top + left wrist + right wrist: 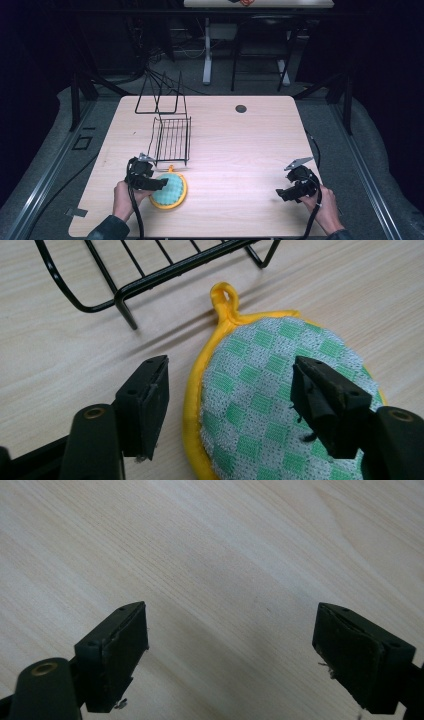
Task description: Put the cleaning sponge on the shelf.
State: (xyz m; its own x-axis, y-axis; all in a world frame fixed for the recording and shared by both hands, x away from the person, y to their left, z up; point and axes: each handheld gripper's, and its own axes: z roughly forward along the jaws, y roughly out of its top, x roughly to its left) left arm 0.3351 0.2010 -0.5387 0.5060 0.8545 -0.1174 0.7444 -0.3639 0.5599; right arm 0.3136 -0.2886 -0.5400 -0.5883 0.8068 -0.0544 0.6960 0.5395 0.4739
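Note:
A round pot holder point(170, 191) with a green-and-white checked face, a yellow rim and a yellow loop lies flat on the wooden table point(240, 150), just in front of a black wire rack point(172, 137). My left gripper point(156, 184) is open and hovers at the pot holder's left edge. In the left gripper view the pot holder point(260, 400) lies between and under the jaws, one jaw over the bare wood, the other over the cloth, my left gripper point(230, 400) holding nothing. My right gripper point(281, 194) is open over bare wood at the front right, and my right gripper point(232, 645) has nothing between its jaws.
A second black wire frame point(159, 95) stands at the table's far left behind the rack. A small dark round disc point(241, 108) lies near the far edge. The rack's front bar point(165, 275) lies close beyond the pot holder's loop point(225, 295).

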